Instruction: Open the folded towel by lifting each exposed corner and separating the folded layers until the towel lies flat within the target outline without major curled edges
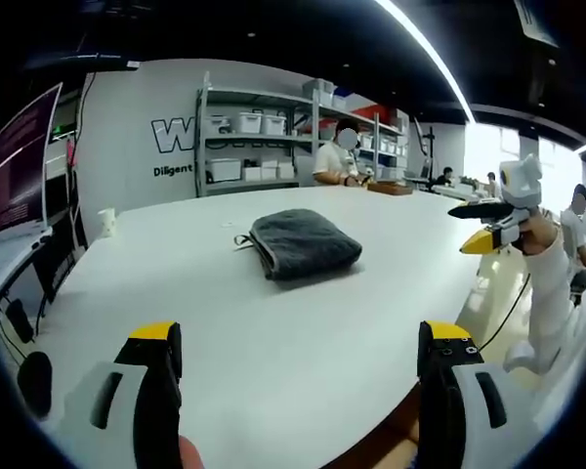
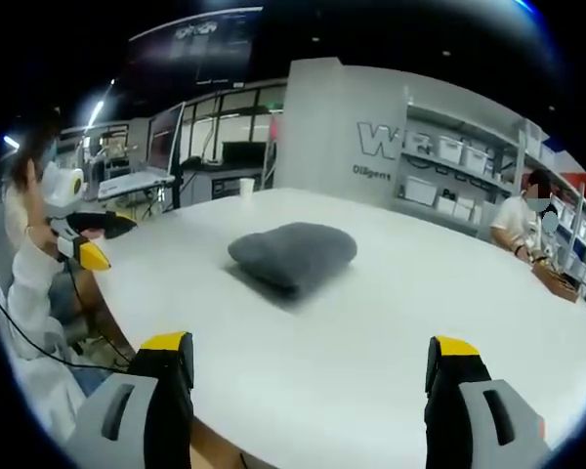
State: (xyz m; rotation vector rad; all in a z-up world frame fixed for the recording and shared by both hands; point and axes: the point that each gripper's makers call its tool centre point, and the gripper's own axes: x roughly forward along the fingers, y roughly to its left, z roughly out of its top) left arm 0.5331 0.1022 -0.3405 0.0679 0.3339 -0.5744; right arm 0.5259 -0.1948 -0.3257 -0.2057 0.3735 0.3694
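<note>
A dark grey towel (image 1: 303, 244) lies folded on the round white table (image 1: 225, 322), its layered edges and a small loop facing the left of the left gripper view. My left gripper (image 1: 301, 342) hovers open over the near table edge, well short of the towel. My right gripper (image 1: 469, 230) is held up in a white-sleeved hand beyond the table's right edge, jaws apart. In the right gripper view the towel (image 2: 295, 254) sits mid-table, ahead of my open right gripper (image 2: 311, 352). The left gripper (image 2: 112, 242) appears at the left, off the table.
A small white cup (image 1: 105, 220) stands near the table's far left edge. A person (image 1: 334, 156) sits at the far side in front of shelves (image 1: 254, 137) holding white bins. A large monitor (image 1: 20, 161) stands at the left.
</note>
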